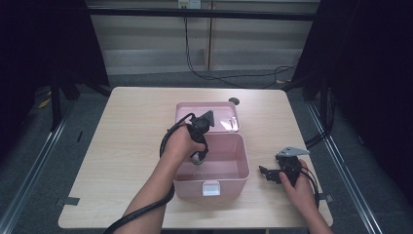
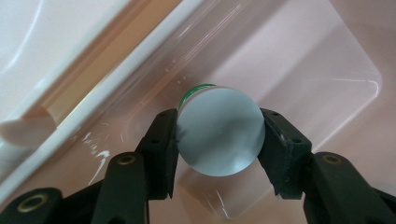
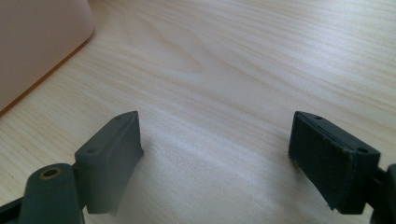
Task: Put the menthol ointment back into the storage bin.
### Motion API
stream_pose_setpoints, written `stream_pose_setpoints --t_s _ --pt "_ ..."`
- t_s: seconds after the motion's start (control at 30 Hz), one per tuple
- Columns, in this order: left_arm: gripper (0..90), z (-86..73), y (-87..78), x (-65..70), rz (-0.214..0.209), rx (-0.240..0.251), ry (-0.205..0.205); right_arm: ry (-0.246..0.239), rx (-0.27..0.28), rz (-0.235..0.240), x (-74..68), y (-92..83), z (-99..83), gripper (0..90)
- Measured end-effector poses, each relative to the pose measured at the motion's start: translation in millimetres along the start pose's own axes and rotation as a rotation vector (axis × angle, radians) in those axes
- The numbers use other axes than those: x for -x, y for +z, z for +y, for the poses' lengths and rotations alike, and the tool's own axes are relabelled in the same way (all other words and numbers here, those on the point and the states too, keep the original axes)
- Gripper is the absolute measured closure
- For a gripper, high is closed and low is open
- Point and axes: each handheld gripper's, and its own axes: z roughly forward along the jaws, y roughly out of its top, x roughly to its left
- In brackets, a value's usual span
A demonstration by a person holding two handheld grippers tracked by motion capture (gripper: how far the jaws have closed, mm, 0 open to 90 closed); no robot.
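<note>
Left gripper (image 2: 219, 135) is clamped on a small round jar (image 2: 219, 133), a pad on each side, pale flat end facing its camera and a green band showing at the far edge. Jar hangs inside the pink box (image 1: 241, 168), above the floor; can't tell if it touches. High view: left gripper (image 1: 197, 158) points down into the box, whose lid (image 1: 185, 109) is swung open at the far side. Box sits mid surface (image 1: 131, 126). Right gripper (image 3: 215, 154) has jaws wide apart, nothing between them, low over bare surface just right of the box; right hand (image 1: 299, 187) holds it.
</note>
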Motion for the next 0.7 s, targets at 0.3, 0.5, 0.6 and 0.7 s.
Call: stream_pose_setpoints --t_s 0.3,0.5,0.6,0.7 --pt "50.3 -0.3 9.3 0.8 0.020 0.020 -0.024 0.001 0.000 0.000 -0.1 0.0 0.0 16.9" --pt "50.3 0.7 13.1 3.4 0.021 0.027 -0.044 0.003 0.000 0.000 -0.3 0.0 0.0 16.9" --pt "50.2 1.2 14.1 3.8 0.033 0.027 -0.045 0.002 0.000 0.000 -0.2 0.0 0.0 16.9" --pt "50.2 1.5 16.8 4.0 0.026 0.033 -0.051 -0.001 0.000 0.000 0.0 0.0 -0.1 16.9"
